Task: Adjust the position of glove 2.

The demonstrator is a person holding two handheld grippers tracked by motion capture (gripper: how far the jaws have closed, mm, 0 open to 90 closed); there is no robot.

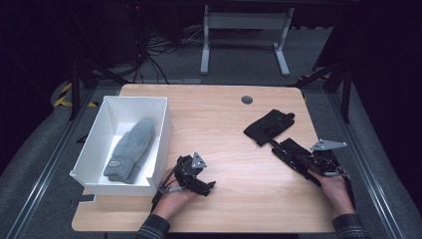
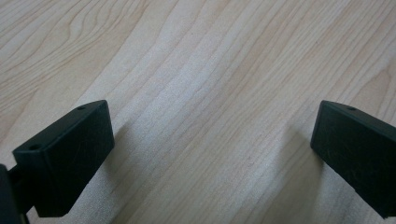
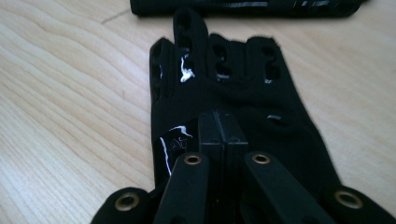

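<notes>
Right claw (image 3: 219,128) clamped on black glove (image 3: 243,88) cuff; glove flat, fingers pointing away from claw.

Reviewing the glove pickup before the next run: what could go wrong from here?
1. The right tool is shut on the cuff of the near black glove; a thin pinch of fabric could slip out on lifting.
2. The second black glove lies just beyond; dragging could snag it.
3. The white box is across the table, a long carry.
</notes>
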